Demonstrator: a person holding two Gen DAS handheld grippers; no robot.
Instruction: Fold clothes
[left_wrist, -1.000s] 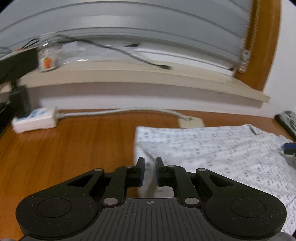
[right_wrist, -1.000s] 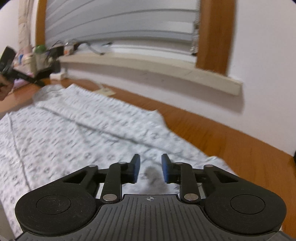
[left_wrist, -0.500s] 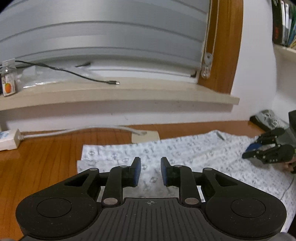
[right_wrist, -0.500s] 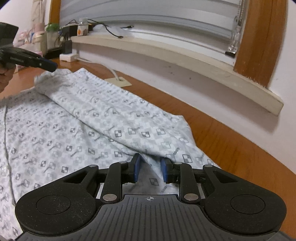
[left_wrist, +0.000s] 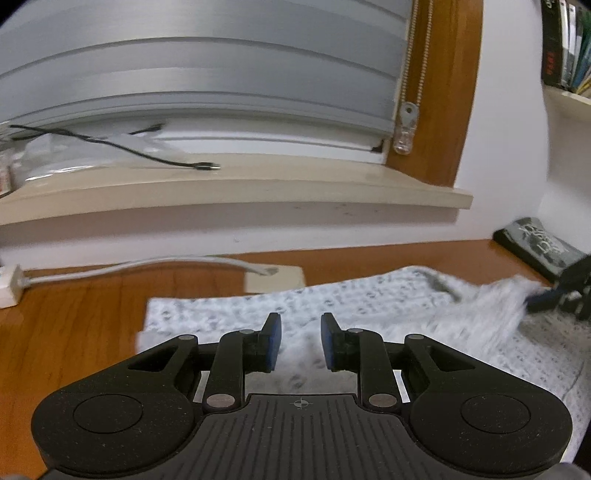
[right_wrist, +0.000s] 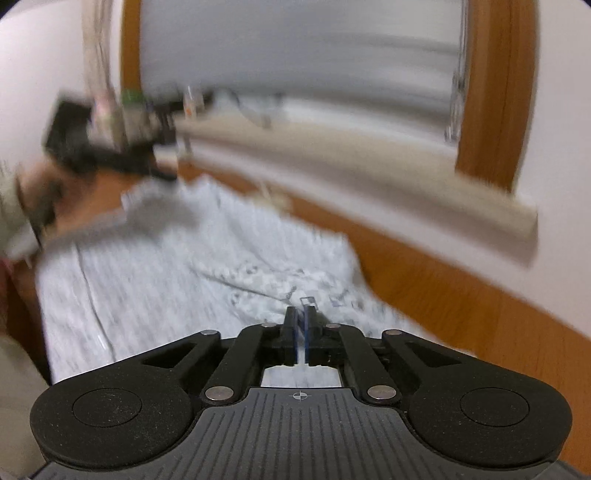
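Right hand-held gripper (right_wrist: 301, 325) newly pinched on one patterned garment (right_wrist: 155, 280).

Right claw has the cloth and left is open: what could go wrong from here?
The right claw pinches only a thin edge of the patterned garment, so it may slip free. The left claw is open above the cloth, so that end could drag toward the white cable.
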